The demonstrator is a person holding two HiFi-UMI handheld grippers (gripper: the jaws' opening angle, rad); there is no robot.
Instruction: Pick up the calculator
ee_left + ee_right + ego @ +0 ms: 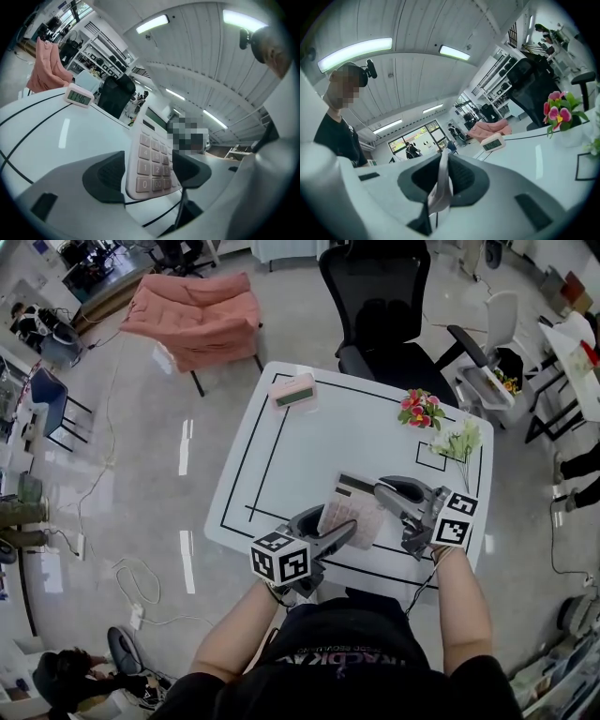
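Left gripper (339, 531), grey plastic, jaws wide apart flanking the near end of the calculator (356, 509). It is flat, pink, keys marked "0" and "00", and tilted above the near edge of the glossy white desk (281, 451). Right gripper (382, 490) clamped on its thin right edge.

Glossy floor (122, 456), blk office chair (375, 306)

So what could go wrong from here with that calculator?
The right gripper pinches the calculator only by a thin edge, so it might swivel or slip out and drop onto the table. The left gripper stands open around it without pressing; closing carelessly could knock it loose or mash the keys.
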